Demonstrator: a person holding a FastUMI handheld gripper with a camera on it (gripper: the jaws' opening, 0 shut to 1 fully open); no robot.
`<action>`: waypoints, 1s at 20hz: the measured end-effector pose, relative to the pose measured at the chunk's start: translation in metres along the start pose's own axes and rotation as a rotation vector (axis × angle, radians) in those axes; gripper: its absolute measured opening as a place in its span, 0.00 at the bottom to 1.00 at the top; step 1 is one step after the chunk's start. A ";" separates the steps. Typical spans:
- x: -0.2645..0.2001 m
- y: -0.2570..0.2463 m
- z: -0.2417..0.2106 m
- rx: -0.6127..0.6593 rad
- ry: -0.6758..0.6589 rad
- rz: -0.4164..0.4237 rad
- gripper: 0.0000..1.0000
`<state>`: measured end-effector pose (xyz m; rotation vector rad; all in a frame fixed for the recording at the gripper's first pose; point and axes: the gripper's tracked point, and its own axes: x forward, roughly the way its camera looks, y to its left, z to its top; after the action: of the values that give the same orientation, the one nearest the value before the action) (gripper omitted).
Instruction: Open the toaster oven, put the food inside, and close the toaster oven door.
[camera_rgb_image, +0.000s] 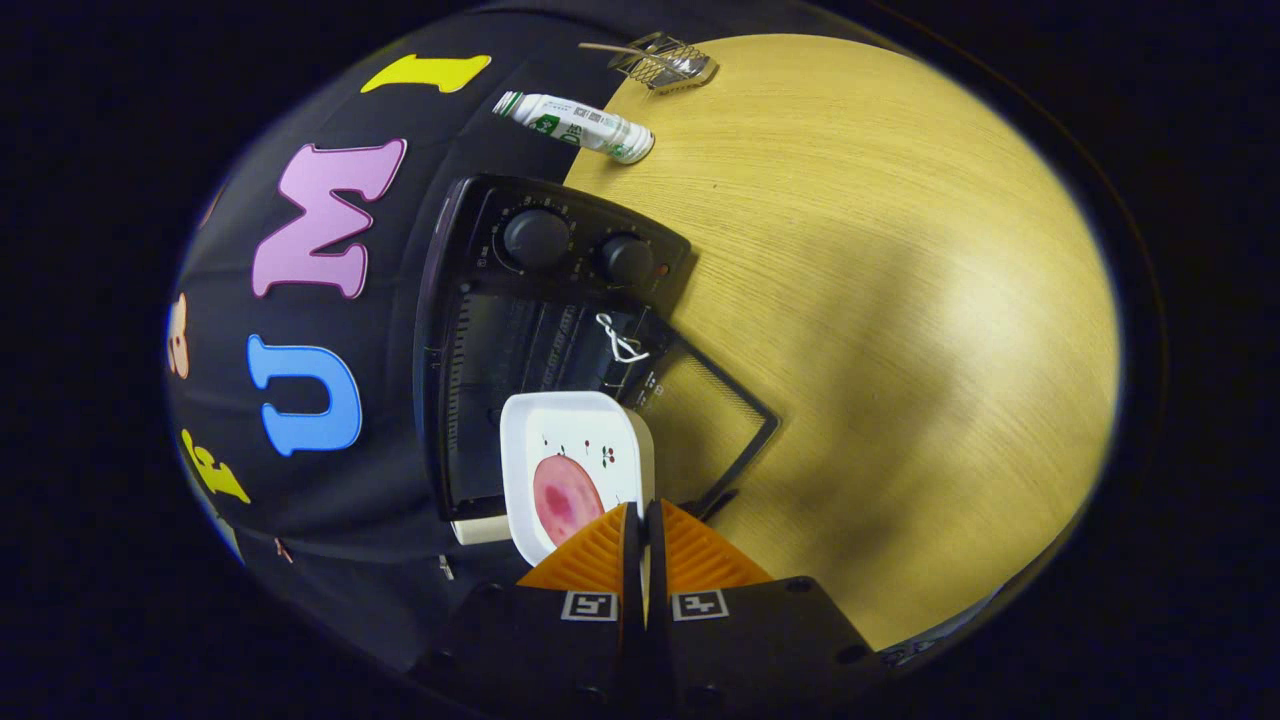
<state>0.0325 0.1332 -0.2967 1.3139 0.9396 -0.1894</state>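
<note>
Fingers: your gripper (643, 530) is clenching its two orange fingers (598, 555) on the near rim of the white plate (575, 440), with only a thin slit showing between them, so you are pinching the rim edge-on rather than cradling the plate from beneath.

Food: a round pink slice (562, 497), likely ham or sausage, is lying on the plate just ahead of the fingertips; it is sitting close to the gripped edge.

Plate position: you are holding it at the mouth of the toaster oven (540, 340), its far edge already reaching over the dark cavity while the near edge is staying in your grip.

Oven door: the glass door (725, 415) is hanging open, swung out over the wooden table (880, 330), so the way in is free. A white cord loop (620, 340) is tied near the door's hinge end, probably as a pull for the gripper.

Controls: two black knobs (537, 238) are sitting on the oven's panel beyond the cavity.

Other things: a white-and-green tube (578, 125) and a metal mesh tool (662, 62) are lying well beyond the oven.

Stage, as I judge it: opening is done; you are feeding the plate in; releasing and closing the door are remaining.

Caution: keep the plate level, since a rim pinch is giving little support.
</note>
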 end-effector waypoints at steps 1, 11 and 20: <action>0.008 0.005 -0.003 0.013 -0.016 -0.007 0.05; 0.061 0.033 -0.007 0.184 -0.184 -0.066 0.06; 0.093 0.049 0.007 0.292 -0.313 -0.044 0.05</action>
<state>0.1248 0.1763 -0.3239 1.4783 0.6906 -0.5673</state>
